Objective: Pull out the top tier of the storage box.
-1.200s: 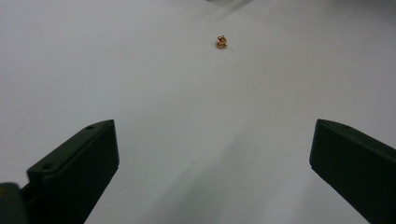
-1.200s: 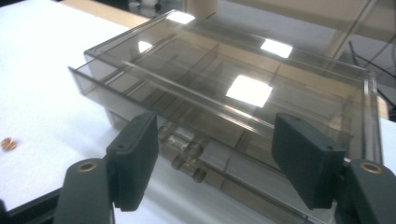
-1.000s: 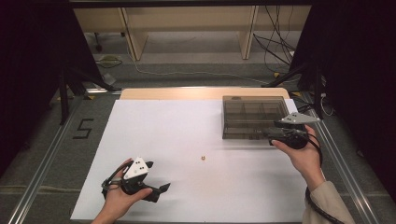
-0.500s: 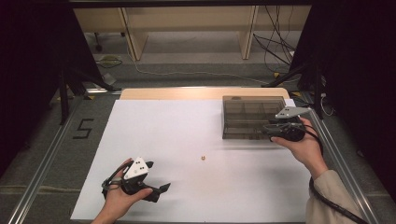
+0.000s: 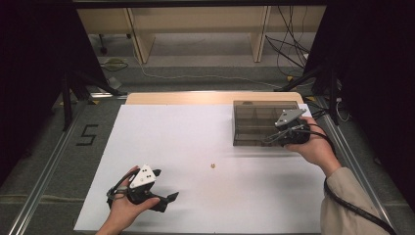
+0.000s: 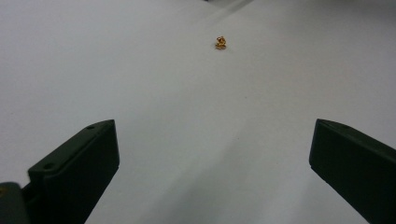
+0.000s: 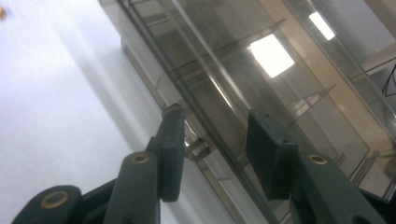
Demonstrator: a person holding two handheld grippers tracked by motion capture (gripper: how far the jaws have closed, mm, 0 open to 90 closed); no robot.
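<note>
Right gripper (image 5: 272, 139) set at clear compartment box (image 5: 259, 122) front edge, jaws half-closed, just closing, astride latch, not pressing. Left gripper (image 5: 169, 199) held wide, empty. "5" marked on floor (image 5: 87, 134).

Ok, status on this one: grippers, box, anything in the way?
Right gripper at the box front edge, jaws closing around its latch, not yet pressing. Left gripper open, idle. Small gold piece lies mid-table, clear of both.

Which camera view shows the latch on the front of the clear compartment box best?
The right gripper view: the latch sits close up beside the right gripper's jaws, on the front edge of the compartment box. In the high view the box is small and its latch cannot be made out. The left gripper view faces a small gold part.
</note>
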